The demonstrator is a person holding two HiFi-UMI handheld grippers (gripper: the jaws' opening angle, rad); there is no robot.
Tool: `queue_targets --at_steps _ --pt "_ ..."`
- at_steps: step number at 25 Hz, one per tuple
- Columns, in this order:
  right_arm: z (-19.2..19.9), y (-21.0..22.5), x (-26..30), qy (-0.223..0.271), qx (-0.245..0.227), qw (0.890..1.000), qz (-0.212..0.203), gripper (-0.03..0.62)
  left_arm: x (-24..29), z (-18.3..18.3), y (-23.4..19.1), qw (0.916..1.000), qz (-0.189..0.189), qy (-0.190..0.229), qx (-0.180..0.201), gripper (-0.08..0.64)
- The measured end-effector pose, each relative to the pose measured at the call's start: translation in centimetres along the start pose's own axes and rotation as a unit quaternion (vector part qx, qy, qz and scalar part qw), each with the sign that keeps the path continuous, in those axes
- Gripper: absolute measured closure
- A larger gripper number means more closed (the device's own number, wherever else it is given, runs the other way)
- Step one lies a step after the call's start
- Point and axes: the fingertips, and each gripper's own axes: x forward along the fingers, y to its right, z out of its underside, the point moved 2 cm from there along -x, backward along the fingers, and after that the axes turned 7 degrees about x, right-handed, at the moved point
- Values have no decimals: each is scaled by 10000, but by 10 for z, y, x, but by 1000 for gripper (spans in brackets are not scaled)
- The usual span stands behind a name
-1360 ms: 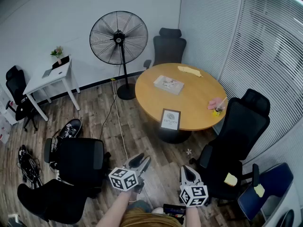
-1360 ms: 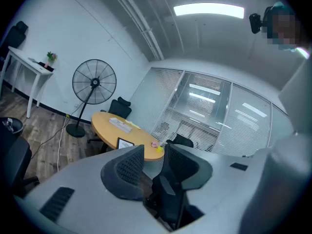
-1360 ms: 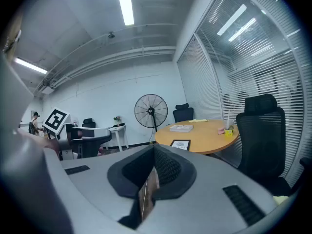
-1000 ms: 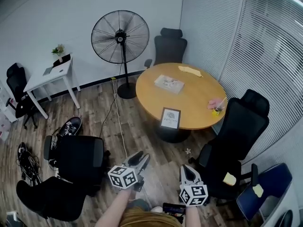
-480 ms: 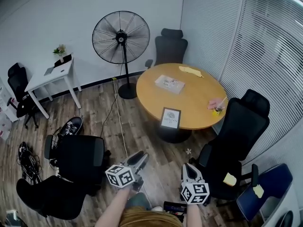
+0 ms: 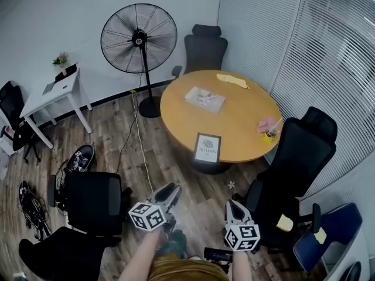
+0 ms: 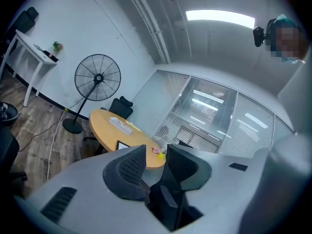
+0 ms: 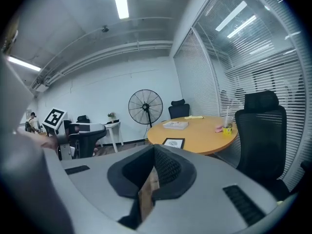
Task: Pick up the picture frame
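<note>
The picture frame (image 6: 207,148), dark-edged with a pale print, stands propped near the front edge of the round wooden table (image 6: 234,116). It is small in the right gripper view (image 8: 173,143) and half hidden behind a jaw in the left gripper view (image 7: 122,145). Both grippers are held low over the wood floor, well short of the table. My left gripper (image 6: 170,191) points at the table; its jaws are closing, a gap still shows (image 7: 156,150) and nothing is in it. My right gripper (image 6: 234,208) has its jaws together, empty (image 8: 152,147).
On the table lie a book (image 6: 205,98), a yellow cloth (image 6: 232,81) and a cup (image 6: 268,136) with a pink item. Black office chairs stand at right (image 6: 299,157), at left (image 6: 94,201) and behind the table (image 6: 202,48). A standing fan (image 6: 139,37), its cable and a white desk (image 6: 50,92) are at left.
The whole view has shifted as the person moved towards the table. Both grippers have come forward a little with it. The picture frame has not moved on the table.
</note>
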Motion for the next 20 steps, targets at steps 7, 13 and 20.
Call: queue_targets --at_steps 7,13,20 --pt "-33 40 93 -141 -112 9994 297 580 96 -22 -67 9991 45 -417 -34 408" --pt "-43 60 159 -280 -289 9975 580 580 161 -27 -116 9949 176 -992 40 410" --pt "-51 71 196 -424 -682 9924 930 580 206 -26 -145 9903 437 -1317 25 411"
